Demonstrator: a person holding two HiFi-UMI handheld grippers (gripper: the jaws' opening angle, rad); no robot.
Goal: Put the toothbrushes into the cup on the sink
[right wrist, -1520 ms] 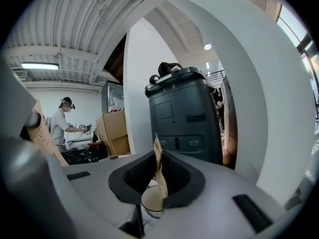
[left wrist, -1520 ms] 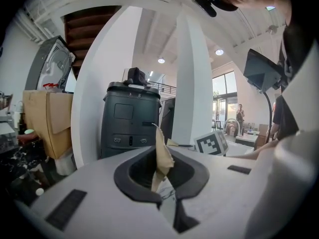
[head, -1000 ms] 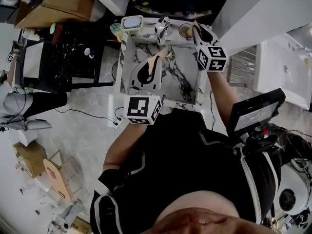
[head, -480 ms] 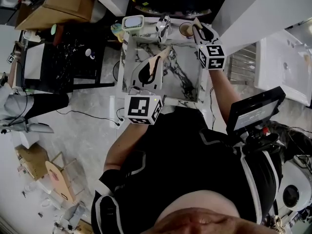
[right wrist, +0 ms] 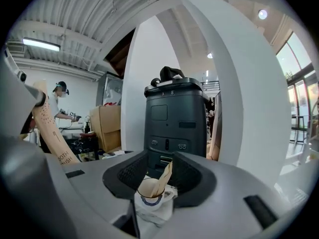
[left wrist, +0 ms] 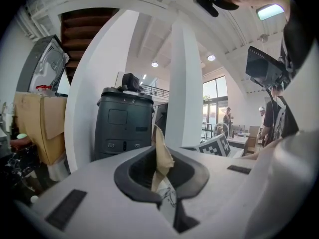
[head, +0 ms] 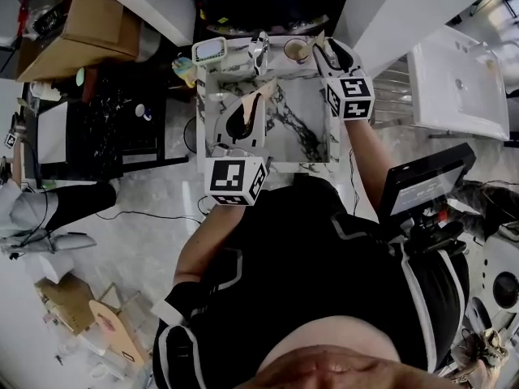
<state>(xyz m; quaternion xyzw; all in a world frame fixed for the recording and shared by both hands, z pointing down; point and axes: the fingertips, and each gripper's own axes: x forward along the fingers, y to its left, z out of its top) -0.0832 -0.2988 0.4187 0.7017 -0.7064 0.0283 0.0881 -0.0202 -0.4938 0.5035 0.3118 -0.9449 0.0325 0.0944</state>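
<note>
A white cup [right wrist: 151,199] stands on the marble sink's [head: 312,140] back rim, and a paper-wrapped toothbrush [right wrist: 163,177] leans upright in it. My right gripper [head: 322,49] hovers just beside that cup [head: 295,49]. Its jaws have just been opening and now stand open, with nothing pressed between the pads. The cup shows beyond the gap. My left gripper [head: 256,100] hangs over the basin, shut on a second paper-wrapped toothbrush [left wrist: 160,158] whose tip [head: 268,87] points toward the back rim.
A chrome faucet [head: 259,51] and a pale green-rimmed item [head: 211,49] share the back rim. Behind the sink looms a dark machine [right wrist: 172,118]. A cardboard box [head: 89,14] sits far left, and a white basin [head: 458,87] and a monitor [head: 426,181] are at right.
My right gripper's jaws have spread and it has lifted slightly from the cup, leaving a toothbrush in it. The left gripper keeps its toothbrush over the basin.
</note>
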